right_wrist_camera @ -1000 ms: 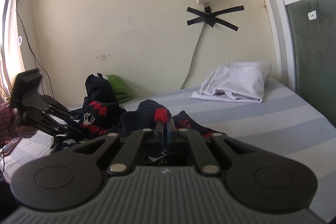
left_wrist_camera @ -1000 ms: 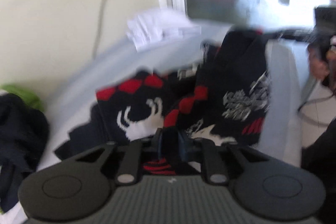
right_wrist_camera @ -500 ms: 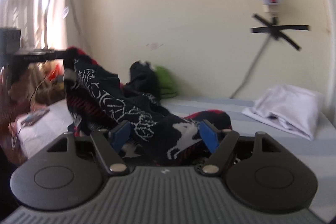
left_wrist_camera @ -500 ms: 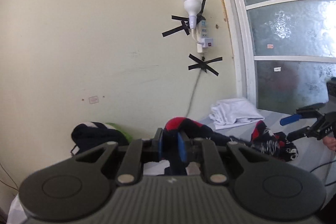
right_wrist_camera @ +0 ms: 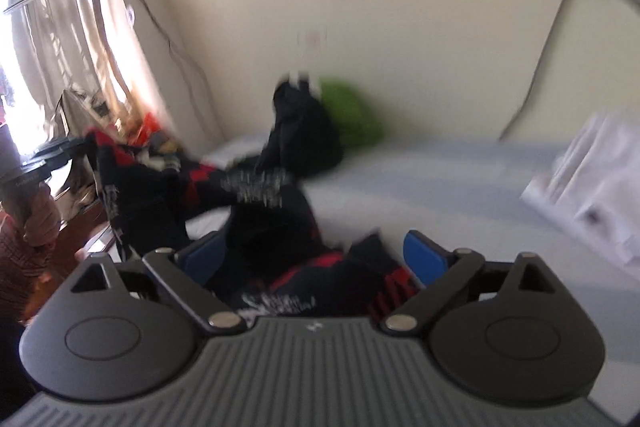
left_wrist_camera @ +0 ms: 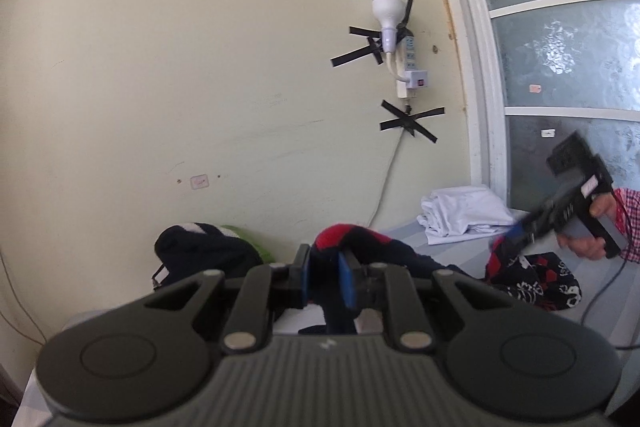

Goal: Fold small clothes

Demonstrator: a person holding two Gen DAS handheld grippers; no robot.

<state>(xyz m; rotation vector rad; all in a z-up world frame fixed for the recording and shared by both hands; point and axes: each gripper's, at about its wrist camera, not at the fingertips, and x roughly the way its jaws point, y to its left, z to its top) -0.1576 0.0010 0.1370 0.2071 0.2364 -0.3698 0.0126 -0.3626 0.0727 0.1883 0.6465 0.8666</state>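
Observation:
A black garment with red diamonds and white print [right_wrist_camera: 276, 227] stretches across the striped bed. My left gripper [left_wrist_camera: 324, 279] is shut on one bunched end of the garment [left_wrist_camera: 344, 239] and holds it up off the sheet. In the right wrist view the left gripper [right_wrist_camera: 48, 155] shows at the far left with cloth hanging from it. My right gripper [right_wrist_camera: 312, 255] has its jaws opening wide. The garment lies loose between its blue pads [right_wrist_camera: 424, 255], which do not press on it. A hand [left_wrist_camera: 588, 243] holds the right gripper [left_wrist_camera: 520, 235] over the crumpled far end.
A folded white cloth [left_wrist_camera: 464, 215] lies by the window frame. A dark pile with a green cloth [right_wrist_camera: 348, 111] sits against the wall. A power strip and cable [left_wrist_camera: 408, 67] hang taped to the wall. A curtain [right_wrist_camera: 100, 27] hangs at the left.
My right gripper, shut on the garment a second ago, has spread its jaws, let the cloth go and swung left. My left gripper lifted its end and turned toward the wall, then held still.

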